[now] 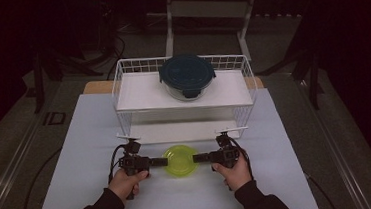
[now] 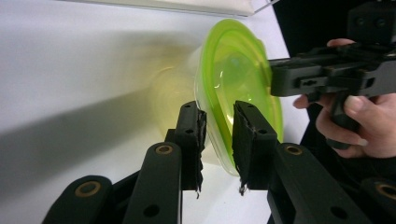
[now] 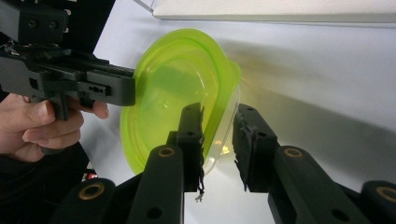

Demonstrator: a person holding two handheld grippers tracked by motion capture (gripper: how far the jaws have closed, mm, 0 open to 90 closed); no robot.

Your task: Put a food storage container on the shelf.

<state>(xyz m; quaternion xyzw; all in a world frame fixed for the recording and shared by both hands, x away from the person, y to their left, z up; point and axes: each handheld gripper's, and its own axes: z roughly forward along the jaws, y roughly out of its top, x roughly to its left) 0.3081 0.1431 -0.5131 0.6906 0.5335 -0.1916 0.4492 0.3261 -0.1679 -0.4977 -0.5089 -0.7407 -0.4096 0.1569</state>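
1. The green bowl (image 1: 180, 160) sits on the white table (image 1: 79, 183), in front of the wire rack (image 1: 122, 89), between the two grippers.
2. The left gripper (image 1: 163, 161) has its jaws narrow around the bowl's left rim, one jaw inside and one outside; I cannot tell if they press it.
3. The right gripper (image 1: 197, 158) stands the same way at the right rim.
4. A glass container with dark lid (image 1: 187, 76) stands on the rack's upper shelf.
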